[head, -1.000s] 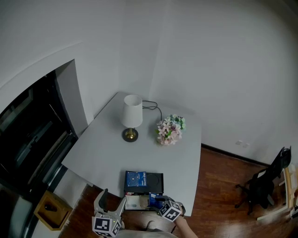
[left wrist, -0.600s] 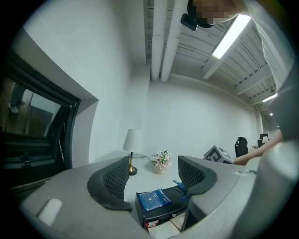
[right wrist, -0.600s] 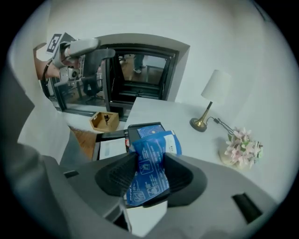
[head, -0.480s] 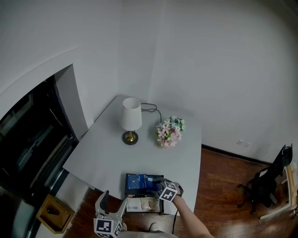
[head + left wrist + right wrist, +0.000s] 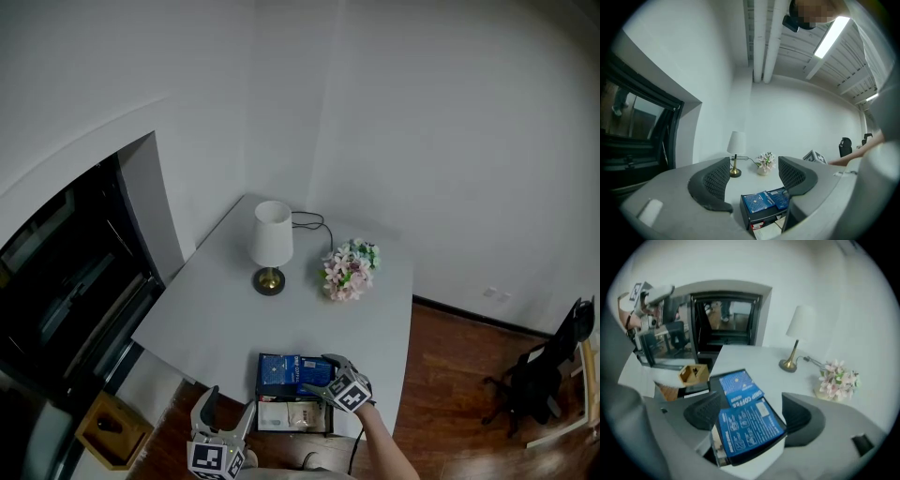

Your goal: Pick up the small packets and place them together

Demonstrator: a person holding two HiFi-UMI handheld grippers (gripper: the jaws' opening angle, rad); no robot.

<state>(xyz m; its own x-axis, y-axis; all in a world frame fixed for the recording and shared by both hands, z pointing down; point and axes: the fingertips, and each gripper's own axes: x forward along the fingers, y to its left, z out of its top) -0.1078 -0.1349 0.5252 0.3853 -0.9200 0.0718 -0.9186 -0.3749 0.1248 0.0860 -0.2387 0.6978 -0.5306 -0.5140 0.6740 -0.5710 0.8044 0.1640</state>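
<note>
Two blue small packets lie side by side on top of a black box (image 5: 262, 394) at the table's near edge: one (image 5: 277, 371) to the left, one (image 5: 312, 372) to the right. My right gripper (image 5: 328, 367) hovers over the right packet (image 5: 747, 427). Its jaws have just been opening and now stand wide, with the packet between them and the pads off it. The other packet (image 5: 738, 387) lies just beyond. My left gripper (image 5: 228, 403) hangs level, below and left of the box, open and empty; its view shows the box (image 5: 759, 216) with both packets (image 5: 758, 202).
A white-shaded lamp (image 5: 272, 246) with a brass foot and a bunch of pale flowers (image 5: 349, 270) stand at the back of the grey table (image 5: 216, 309). A small wooden box (image 5: 105, 424) sits on the floor at the left, beside a dark glass door.
My right gripper rose from the box's front face to its top, carrying a blue packet. Its jaws opened and the packet now lies beside the first one. The left gripper stayed still.
</note>
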